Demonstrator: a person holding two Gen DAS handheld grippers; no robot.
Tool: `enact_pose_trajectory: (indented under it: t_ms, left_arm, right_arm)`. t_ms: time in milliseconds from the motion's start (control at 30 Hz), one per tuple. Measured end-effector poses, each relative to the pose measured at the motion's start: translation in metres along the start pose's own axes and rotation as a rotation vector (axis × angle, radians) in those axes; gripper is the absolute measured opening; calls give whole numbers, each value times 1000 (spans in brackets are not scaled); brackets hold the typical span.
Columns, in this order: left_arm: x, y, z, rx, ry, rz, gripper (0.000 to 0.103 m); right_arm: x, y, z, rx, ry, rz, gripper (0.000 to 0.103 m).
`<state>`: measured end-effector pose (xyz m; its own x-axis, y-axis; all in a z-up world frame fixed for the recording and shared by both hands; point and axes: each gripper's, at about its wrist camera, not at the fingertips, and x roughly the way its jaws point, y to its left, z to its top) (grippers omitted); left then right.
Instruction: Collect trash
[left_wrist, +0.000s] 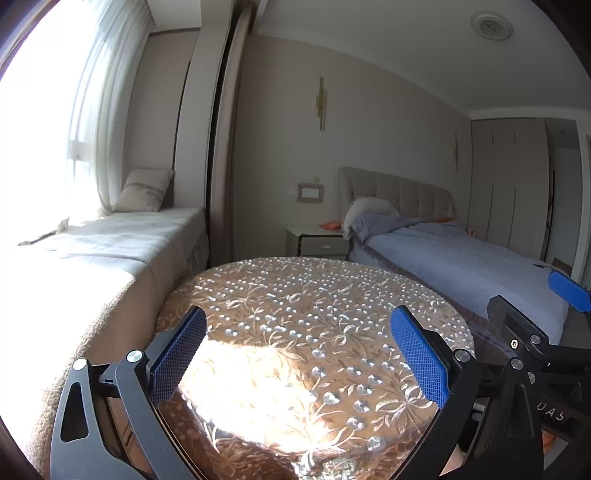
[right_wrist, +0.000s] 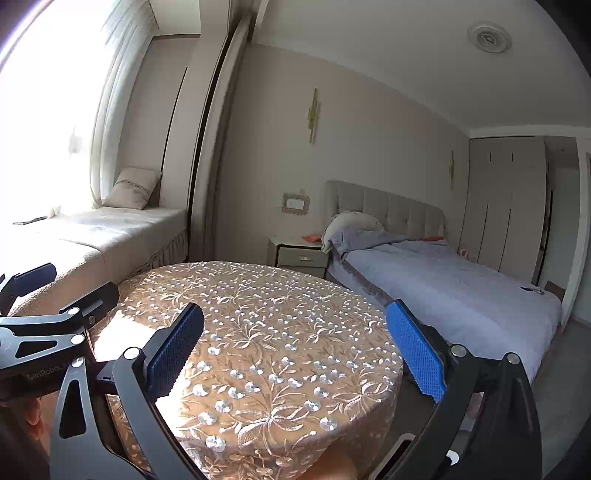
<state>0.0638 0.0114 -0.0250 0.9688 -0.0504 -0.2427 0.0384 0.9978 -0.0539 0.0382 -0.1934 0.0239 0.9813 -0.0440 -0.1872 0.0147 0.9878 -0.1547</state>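
My left gripper (left_wrist: 299, 314) is open, its blue pads (left_wrist: 179, 354) spread wide over a round table (left_wrist: 314, 295) with a beige embroidered cloth. My right gripper (right_wrist: 295, 310) is open too, above the same table (right_wrist: 266, 302), just right of the left one. Nothing sits between either pair of fingers. No loose item shows on the tabletop. An orange item (right_wrist: 312, 237) lies on the nightstand (right_wrist: 301, 254). Small flat objects (left_wrist: 40, 236) rest on the window seat near the curtain.
A cushioned window seat (left_wrist: 110, 251) with a pillow (left_wrist: 144, 190) runs along the left. A bed (right_wrist: 443, 288) with a blue cover stands to the right, with a small dark item (right_wrist: 532, 289) near its far corner. Wardrobe doors (right_wrist: 506, 206) fill the back right.
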Motion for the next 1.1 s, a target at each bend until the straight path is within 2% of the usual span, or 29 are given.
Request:
enact_pose_trajectory:
  t_ms: [1100]
  left_arm:
    - [-2, 0, 1, 20, -4, 12, 98]
  right_arm:
    - [1, 0, 0, 24, 26, 15, 99]
